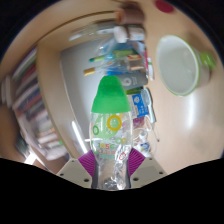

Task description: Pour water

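Observation:
My gripper (111,160) is shut on a clear plastic bottle (108,125) with a green cap and a colourful label. Both magenta pads (90,163) press on the bottle's lower body, which stands up between the fingers. The bottle is held in the air and the view is tilted. A pale green cup (180,65) shows beyond the fingers to the upper right, its mouth facing the camera. It seems to rest on a light table (150,110).
Several packets and small items (125,60) lie cluttered beyond the bottle. Shelves with books (35,110) run along the left side. A pale wall or cabinet face (75,75) stands behind the bottle.

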{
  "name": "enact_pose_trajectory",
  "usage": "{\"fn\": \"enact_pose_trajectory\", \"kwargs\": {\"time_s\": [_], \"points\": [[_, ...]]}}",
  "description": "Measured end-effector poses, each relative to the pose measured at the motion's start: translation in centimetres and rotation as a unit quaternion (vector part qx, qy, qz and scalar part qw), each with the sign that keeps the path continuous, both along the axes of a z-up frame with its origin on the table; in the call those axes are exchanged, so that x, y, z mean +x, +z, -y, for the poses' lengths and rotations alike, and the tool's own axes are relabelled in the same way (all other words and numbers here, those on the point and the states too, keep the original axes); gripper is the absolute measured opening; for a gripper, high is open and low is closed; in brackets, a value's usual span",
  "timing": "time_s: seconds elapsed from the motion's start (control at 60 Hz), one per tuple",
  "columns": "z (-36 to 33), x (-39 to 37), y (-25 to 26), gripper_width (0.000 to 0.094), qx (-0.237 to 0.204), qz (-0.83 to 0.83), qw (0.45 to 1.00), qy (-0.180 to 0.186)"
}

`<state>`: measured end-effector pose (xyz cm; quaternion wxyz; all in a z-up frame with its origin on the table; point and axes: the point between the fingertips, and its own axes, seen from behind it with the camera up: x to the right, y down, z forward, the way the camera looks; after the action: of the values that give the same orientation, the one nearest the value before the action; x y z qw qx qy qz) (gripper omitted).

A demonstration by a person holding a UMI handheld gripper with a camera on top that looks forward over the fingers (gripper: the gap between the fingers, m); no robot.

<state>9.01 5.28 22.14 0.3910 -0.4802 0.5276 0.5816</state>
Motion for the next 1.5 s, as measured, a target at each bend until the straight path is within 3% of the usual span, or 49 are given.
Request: {"fn": "enact_pose_trajectory", "kwargs": {"time_s": [0.1, 0.35, 0.6, 0.717, 0.8, 0.867, 0.933, 0.983, 1.083, 1.167, 1.233, 1.35, 1.5], "points": [[-0.3, 3.0, 0.4, 0.0380, 0.015, -0.147, 0.989, -0.024], [-0.3, 6.9, 0.1, 0.0381, 0.028, -0.321, 0.942, -0.088], [-0.1, 7.2, 0.3, 0.0378, 0.026, -0.344, 0.934, -0.092], [-0.1, 6.3, 1.4, 0.0380, 0.031, -0.248, 0.966, -0.059], [0.1, 6.7, 5.5, 0.0377, 0.071, -0.126, 0.989, -0.030], [0.6, 7.1, 9.2, 0.0380, 0.108, 0.022, 0.994, 0.000], [1.3, 10.1, 11.1, 0.0382, 0.121, 0.232, 0.965, -0.004], [1.8, 13.2, 13.2, 0.0381, 0.098, 0.386, 0.916, -0.038], [3.7, 22.6, 14.9, 0.0382, 0.040, 0.633, 0.764, -0.116], [5.4, 30.5, 11.3, 0.0384, -0.028, 0.735, 0.662, -0.144], [6.6, 33.4, 6.8, 0.0383, -0.087, 0.759, 0.629, -0.141], [7.6, 37.0, -3.8, 0.0391, -0.148, 0.768, 0.613, -0.106], [8.3, 38.1, -10.6, 0.0411, -0.164, 0.761, 0.621, -0.098]]}}
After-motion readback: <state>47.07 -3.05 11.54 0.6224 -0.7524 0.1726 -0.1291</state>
